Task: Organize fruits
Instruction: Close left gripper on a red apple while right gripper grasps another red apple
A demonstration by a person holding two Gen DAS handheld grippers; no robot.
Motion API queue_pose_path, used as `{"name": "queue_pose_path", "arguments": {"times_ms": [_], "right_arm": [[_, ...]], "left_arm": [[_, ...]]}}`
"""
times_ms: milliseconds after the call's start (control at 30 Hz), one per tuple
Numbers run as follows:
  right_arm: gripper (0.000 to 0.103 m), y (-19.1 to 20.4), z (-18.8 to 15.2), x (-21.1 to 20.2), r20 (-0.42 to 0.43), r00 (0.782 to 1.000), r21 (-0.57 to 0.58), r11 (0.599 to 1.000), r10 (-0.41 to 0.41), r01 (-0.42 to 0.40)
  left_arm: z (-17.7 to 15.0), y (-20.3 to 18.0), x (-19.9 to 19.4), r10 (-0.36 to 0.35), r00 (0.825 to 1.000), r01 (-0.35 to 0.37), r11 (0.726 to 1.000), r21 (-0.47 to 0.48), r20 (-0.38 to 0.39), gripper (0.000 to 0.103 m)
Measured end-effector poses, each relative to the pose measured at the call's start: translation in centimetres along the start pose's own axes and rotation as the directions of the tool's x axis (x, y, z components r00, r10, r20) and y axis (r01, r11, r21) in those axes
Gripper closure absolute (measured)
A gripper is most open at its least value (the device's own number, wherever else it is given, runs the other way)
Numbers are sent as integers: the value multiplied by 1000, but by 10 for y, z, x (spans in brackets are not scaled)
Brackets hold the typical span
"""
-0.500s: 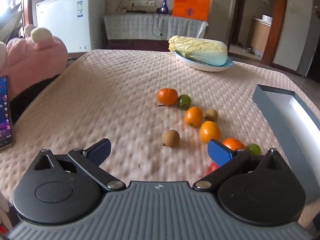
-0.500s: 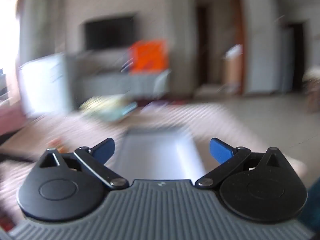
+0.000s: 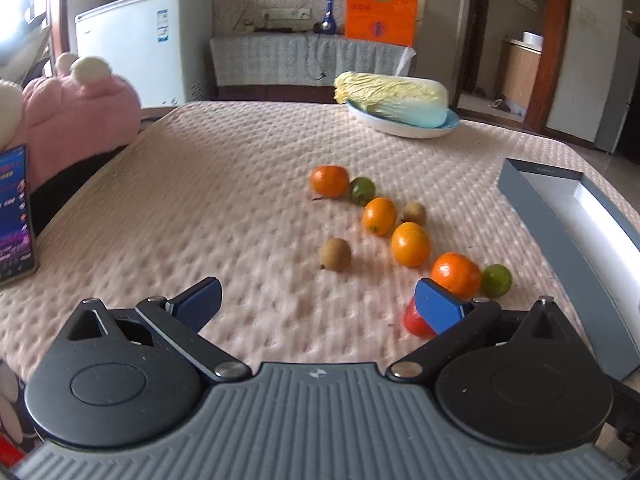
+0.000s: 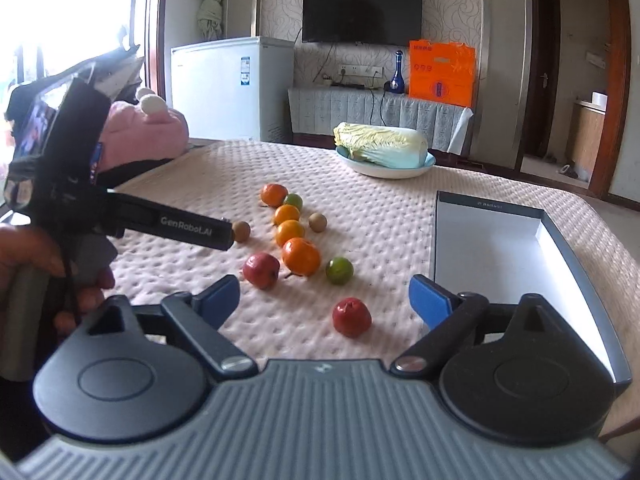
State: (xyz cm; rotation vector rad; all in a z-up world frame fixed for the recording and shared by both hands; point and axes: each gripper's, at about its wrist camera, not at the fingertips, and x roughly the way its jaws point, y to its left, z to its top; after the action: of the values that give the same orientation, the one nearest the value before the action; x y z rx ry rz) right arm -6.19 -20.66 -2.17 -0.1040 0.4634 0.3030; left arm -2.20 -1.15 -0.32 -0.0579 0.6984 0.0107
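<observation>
Several small fruits lie in a loose row on the pink quilted table. In the right wrist view I see a near red fruit (image 4: 351,317), a second red fruit (image 4: 261,270), a big orange (image 4: 301,256), a green fruit (image 4: 339,270) and brown fruits (image 4: 241,231). A grey box with a white inside (image 4: 504,248) lies at the right. My right gripper (image 4: 324,298) is open and empty just before the near red fruit. My left gripper (image 3: 318,302) is open and empty; the orange (image 3: 456,274) and a red fruit (image 3: 414,320) sit by its right finger. The left gripper also shows in the right wrist view (image 4: 192,232).
A cabbage on a blue plate (image 3: 394,100) stands at the far side of the table. A pink plush toy (image 3: 76,112) and a phone (image 3: 14,216) are at the left edge. The box (image 3: 568,232) runs along the right edge.
My right gripper has swung left and down from facing the box and room, and now faces the fruits. My left gripper has barely moved.
</observation>
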Motion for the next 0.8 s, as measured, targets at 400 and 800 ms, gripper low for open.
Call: {"name": "queue_pose_path", "arguments": {"times_ms": [400,800], "right_arm": [[42,-1,-5,29,-91,995,80,996,-33,41],[53,5,-12,62,-172,974,56,986,-147,158]], "left_arm": [[0,1,2,-141,990,141,989,49,4,0],[-7,-12,4,-210,978,209,969,135,-3,0]]}}
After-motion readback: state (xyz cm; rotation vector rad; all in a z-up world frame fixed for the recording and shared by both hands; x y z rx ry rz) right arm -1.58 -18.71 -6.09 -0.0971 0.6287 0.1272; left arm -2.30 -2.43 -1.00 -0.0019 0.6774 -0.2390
